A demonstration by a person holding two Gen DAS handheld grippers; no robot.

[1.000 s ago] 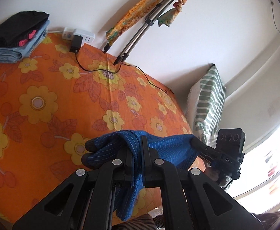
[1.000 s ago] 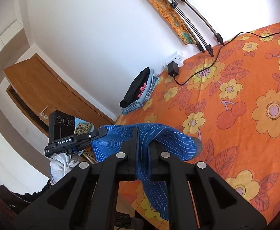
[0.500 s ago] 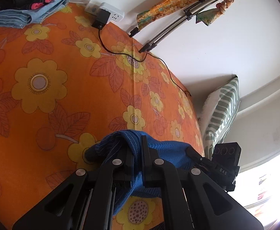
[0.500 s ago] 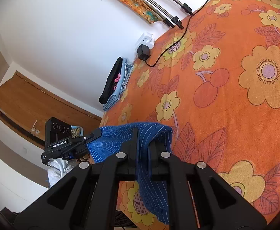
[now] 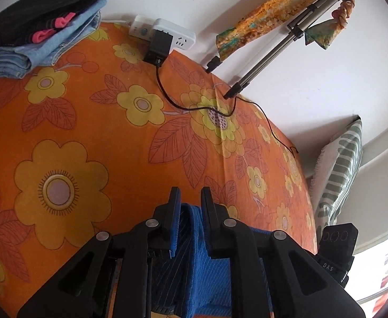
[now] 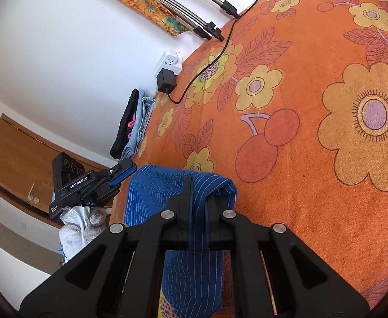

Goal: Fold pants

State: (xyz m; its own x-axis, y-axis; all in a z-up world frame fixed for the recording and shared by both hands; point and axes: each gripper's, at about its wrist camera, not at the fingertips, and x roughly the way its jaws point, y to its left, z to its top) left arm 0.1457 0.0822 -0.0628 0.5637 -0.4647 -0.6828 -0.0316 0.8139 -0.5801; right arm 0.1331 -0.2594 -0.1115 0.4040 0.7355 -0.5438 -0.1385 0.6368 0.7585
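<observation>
Laying the blue pants (image 6: 183, 185) down: right gripper (image 6: 199, 198) pinching them, left gripper (image 5: 190, 204) just spreading off the cloth between its jaws, smoothing probably next.

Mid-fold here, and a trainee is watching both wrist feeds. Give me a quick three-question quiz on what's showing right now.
1. True or false: the right hand-held gripper is shut on the blue pinstriped pants.
2. What lies on top of the folded jeans by the wall? A) a black garment B) a white towel C) a red cushion
3. What is plugged into the white power strip?
Key: 1 true. 2 A. 3 a black adapter with a cable.
</observation>
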